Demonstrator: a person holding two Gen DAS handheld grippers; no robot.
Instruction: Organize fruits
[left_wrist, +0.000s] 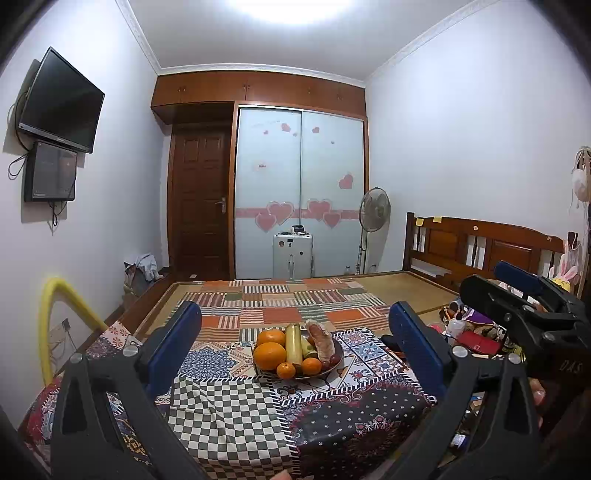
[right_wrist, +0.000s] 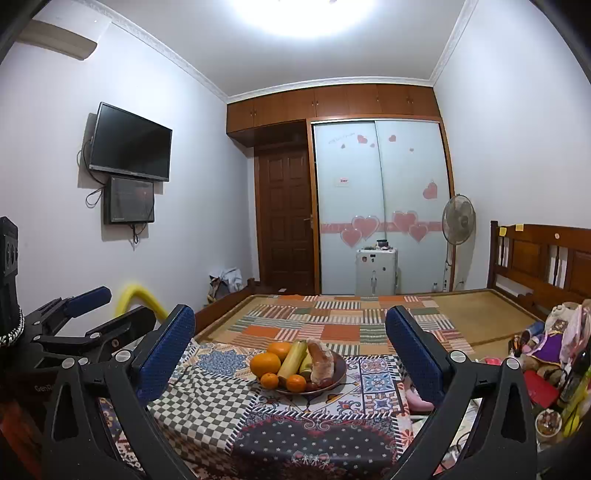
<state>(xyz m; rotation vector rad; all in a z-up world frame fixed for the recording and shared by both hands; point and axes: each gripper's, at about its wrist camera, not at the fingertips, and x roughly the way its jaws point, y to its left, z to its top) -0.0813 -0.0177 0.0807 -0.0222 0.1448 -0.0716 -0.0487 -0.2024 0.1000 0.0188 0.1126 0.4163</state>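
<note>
Fruits fill the dark round plate (left_wrist: 334, 365) that sits on the patchwork cloth (left_wrist: 229, 417) in front of you, toward the far edge of that cloth and just before the striped quilt (left_wrist: 291, 302) on the bed. Two large oranges (left_wrist: 269, 355) sit on the plate's left side, one behind the other. Two small mandarins (left_wrist: 286, 370) rest along the near rim. A long yellow-green banana (left_wrist: 294, 343) lies lengthwise in the middle, and beside it on the right is a brownish oblong piece (left_wrist: 320, 343) that you cannot identify with certainty from here. Some dark grapes (left_wrist: 332, 360) peek out at the near right rim.

Your left gripper (left_wrist: 295, 343) is held above the near part of the cloth with its two blue-padded fingers (left_wrist: 173, 347) spread wide, holding nothing. From the left wrist view the plate appears between them but well beyond the tips.

Your right gripper (right_wrist: 290, 350) is in the same state, its jaws wide apart and empty, and the plate (right_wrist: 338, 373) shows between its blue pads (right_wrist: 166, 354), again farther out than the fingertips. In the left wrist view you can see the right gripper just to the right, raised and apart from the fruit.

Clutter of toys and bottles (right_wrist: 543, 350) lies off to your right on the bed, well apart from the plate.
</note>
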